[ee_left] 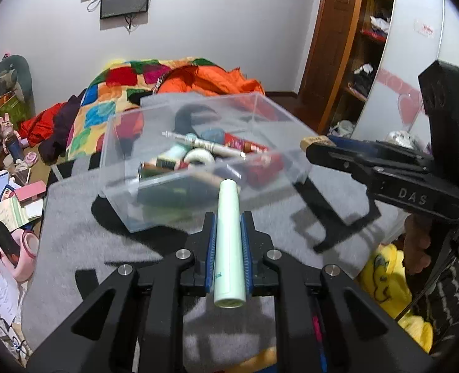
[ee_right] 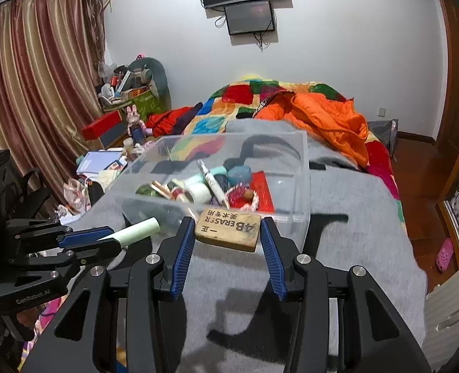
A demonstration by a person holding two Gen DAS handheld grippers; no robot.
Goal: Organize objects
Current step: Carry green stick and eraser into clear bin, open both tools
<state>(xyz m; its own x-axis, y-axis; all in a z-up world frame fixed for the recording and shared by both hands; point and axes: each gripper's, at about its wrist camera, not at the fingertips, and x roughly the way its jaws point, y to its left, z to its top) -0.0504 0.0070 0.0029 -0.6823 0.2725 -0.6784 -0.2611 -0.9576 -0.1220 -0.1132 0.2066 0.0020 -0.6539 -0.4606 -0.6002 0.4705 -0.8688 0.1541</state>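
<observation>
Left tongs (ee_left: 228,233) squeezed shut on a pale green tube (ee_left: 228,242), right tongs (ee_right: 228,233) gripping a tan eraser block (ee_right: 228,228), both tipped downward

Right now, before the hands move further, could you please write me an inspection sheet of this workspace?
Surface: grey blanket with black shapes, spread over a bed.
Job's things: clear plastic box on the blanket, holding a tape roll, a pen and other small items; pale green tube; 4B eraser.
Clutter: toys, books and boxes heaped beside the bed.
Grippers: left gripper shut on the tube; right gripper shut on the eraser; both near the box.
Cables: wires hang under the wall screens.
Surroundings: curtains, patchwork quilt, orange bedding, wooden wardrobe.
</observation>
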